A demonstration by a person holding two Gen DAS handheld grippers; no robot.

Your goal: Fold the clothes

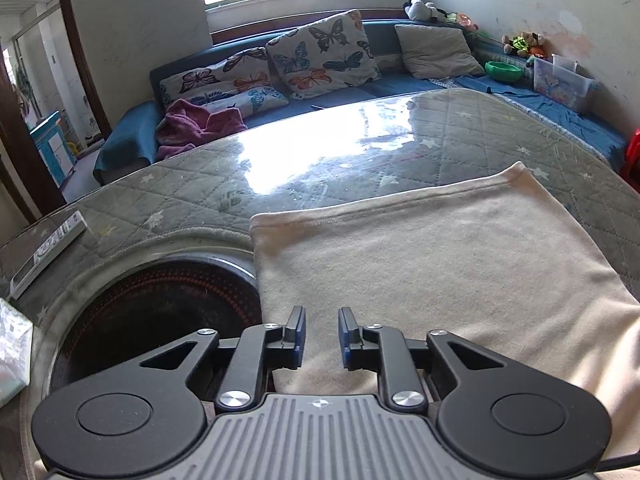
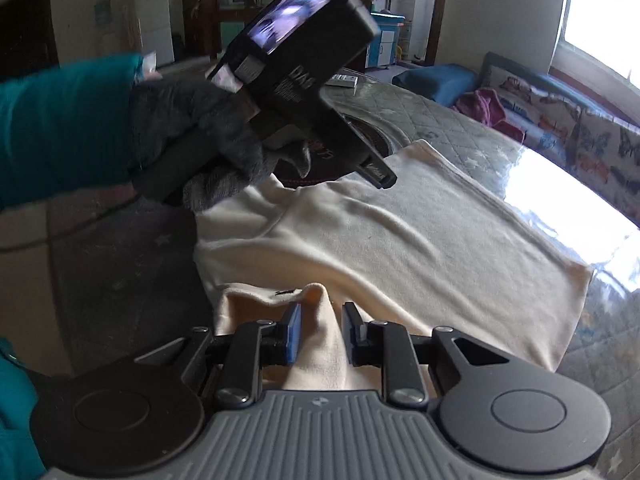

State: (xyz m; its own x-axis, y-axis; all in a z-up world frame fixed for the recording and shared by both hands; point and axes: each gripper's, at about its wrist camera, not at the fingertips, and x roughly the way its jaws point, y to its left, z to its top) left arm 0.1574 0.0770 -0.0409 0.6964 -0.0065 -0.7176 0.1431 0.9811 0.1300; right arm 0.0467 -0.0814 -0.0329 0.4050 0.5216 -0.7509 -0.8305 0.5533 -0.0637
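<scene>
Well, the cream cloth [image 1: 440, 256] lies spread on the table [image 1: 200, 192], which has a shiny glass top over a grey quilted cover; the cloth's left edge hangs a bit over a round dark burner [image 1: 168, 300] set into the table; a white remote [image 1: 48, 248] lies far off to the left.

The left tongs [image 1: 321, 336] hang just above the near part of the cloth; their two blue pads stand apart with a gap between them and nothing is in that gap, so they hold nothing; a grey-gloved hand [image 2: 200, 136] grips their handle, seen from the other side.

The right tongs [image 2: 321, 332] are low at the near right edge; a raised ridge of cloth [image 2: 320, 320] pokes up between the pads; the pads look a little apart and I cannot tell if they pinch it or only sit beside it.

I think this cloth is soft, light and floppy; it will sag and wrinkle if you lift it by one spot; it looks fuzzy, so it should not slip out of the pads, but it may slide on the smooth glass; it will not break.

Best, I think, to take it by the corners or the stitched hem [image 1: 400, 200] at the far side, one corner for each tongs, so the edge stays straight when it folds over.
</scene>
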